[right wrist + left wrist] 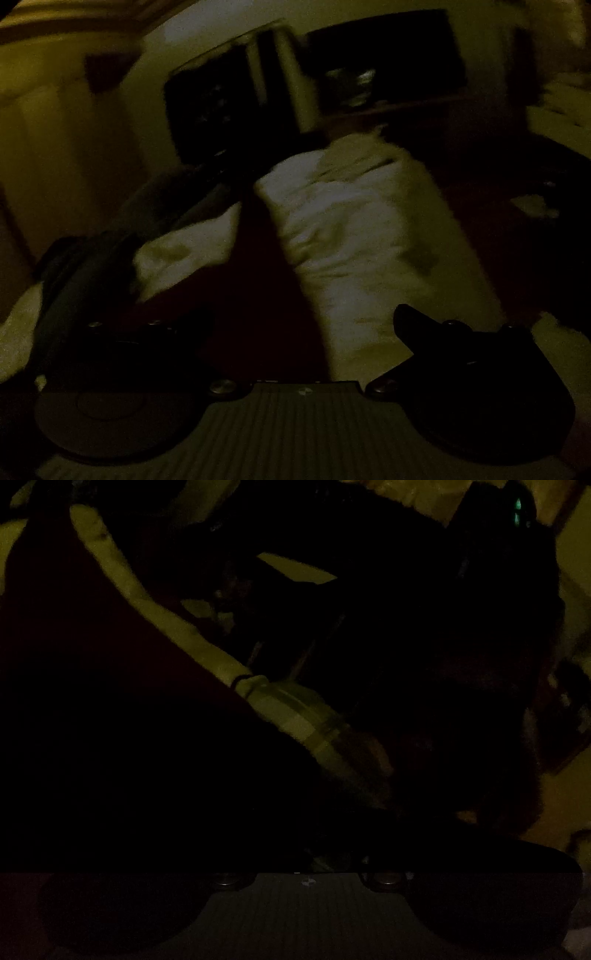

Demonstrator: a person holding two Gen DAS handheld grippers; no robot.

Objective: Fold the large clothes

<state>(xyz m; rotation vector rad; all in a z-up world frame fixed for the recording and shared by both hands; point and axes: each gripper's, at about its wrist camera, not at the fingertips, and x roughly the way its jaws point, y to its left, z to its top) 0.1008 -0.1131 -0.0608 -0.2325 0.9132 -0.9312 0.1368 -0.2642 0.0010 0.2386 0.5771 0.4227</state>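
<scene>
The scene is very dark. In the right wrist view a pale garment (354, 236) lies crumpled over a dark red surface (266, 288), with a second pale part (177, 254) at the left. The right gripper's right finger (413, 325) shows as a dark shape over the pale cloth; its left finger is lost in shadow. In the left wrist view a pale strip of cloth (177, 627) runs diagonally with a striped band (317, 723) at its lower end, between dark fabric masses. The left gripper's fingers are hidden in darkness.
In the right wrist view dark cabinets or shelves (384, 74) stand at the back against a pale wall (74, 110). A dark object (92, 266) lies at the left. In the left wrist view a small green light (518, 509) glows at the top right.
</scene>
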